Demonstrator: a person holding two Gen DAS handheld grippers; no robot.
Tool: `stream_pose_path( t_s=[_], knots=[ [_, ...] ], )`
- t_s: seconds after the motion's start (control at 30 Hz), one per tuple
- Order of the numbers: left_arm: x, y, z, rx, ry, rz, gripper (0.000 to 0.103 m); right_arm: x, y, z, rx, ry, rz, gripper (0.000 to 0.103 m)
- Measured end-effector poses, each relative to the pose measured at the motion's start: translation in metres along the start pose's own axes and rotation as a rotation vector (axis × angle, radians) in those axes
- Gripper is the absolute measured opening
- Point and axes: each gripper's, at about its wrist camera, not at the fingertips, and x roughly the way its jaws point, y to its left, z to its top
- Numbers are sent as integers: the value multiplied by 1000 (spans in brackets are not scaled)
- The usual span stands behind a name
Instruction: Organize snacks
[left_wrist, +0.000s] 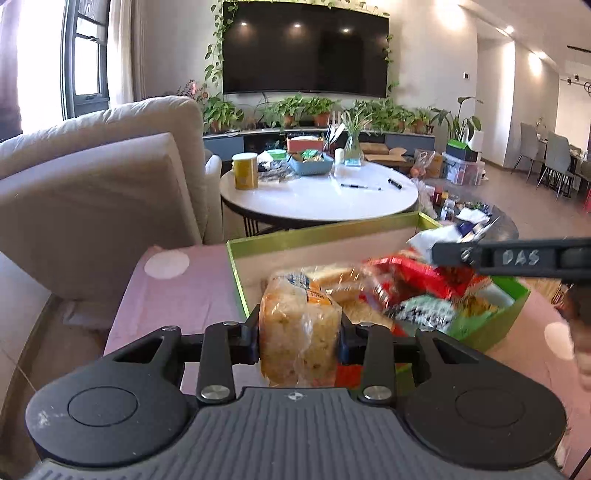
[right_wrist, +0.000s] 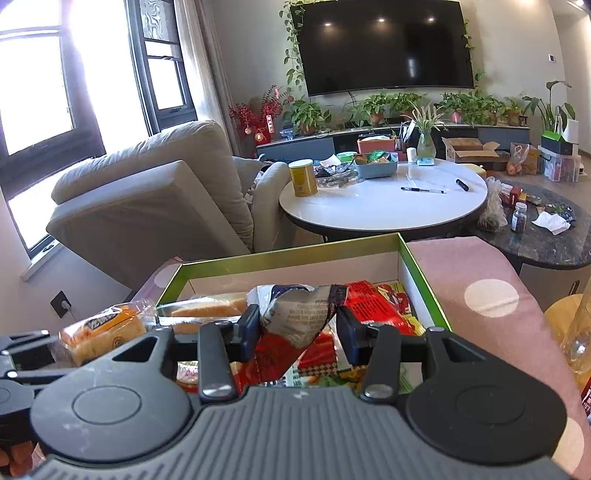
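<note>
Left gripper (left_wrist: 300, 334) clamped tight on a clear-wrapped bread pack (left_wrist: 295, 325), pads squeezing it from both sides, pack upright w/ its top end tipped toward the green box (left_wrist: 317, 240). It sits at the box's near-left corner, just over the rim. Right gripper (right_wrist: 295, 328) closed on a crumpled grey-white snack bag (right_wrist: 295, 308), held above the box contents, bag's top flopping left. Inside the box: red snack packets (right_wrist: 376, 302) on the right side, another bread pack (right_wrist: 207, 312) lying along the left, green-and-white wrappers (left_wrist: 424, 314) near the front — blurry in the left view, can't read labels. Box rests on a pink cloth w/ white dots (right_wrist: 480, 280). From the right cam, left gripper's bread shows at the far left, just outside the box wall. Behind: round white table (left_wrist: 317, 199) w/ a yellow canister (left_wrist: 245, 171) & blue basket (left_wrist: 310, 164), beige sofa (left_wrist: 103, 177) to the left, TV (left_wrist: 304, 50) on the wall.
</note>
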Motion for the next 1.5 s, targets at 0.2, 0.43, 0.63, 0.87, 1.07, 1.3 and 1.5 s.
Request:
stream_pose_path(
  t_s=[0.2, 0.43, 0.63, 0.87, 1.07, 1.3, 1.5],
  knots=[
    [5, -8, 25, 30, -63, 7, 34, 9, 5, 11, -28, -11, -3, 54],
    [32, -11, 56, 46, -77, 17, 34, 27, 7, 21, -38, -4, -6, 54],
    [60, -12, 72, 60, -60, 17, 34, 38, 5, 21, -29, 20, -1, 54],
    [79, -9, 71, 22, -52, -14, 64, 49, 8, 22, -17, 13, 16, 59],
    [79, -6, 68, 12, -48, -7, 68, 44, 5, 18, -33, -9, -21, 60],
    [64, -3, 64, 11, -59, 20, 71, 29, -5, 16, -18, -46, -54, 61],
    [43, -6, 56, 22, -68, 22, 82, 12, -10, 16, 6, -63, -55, 61]
  ],
)
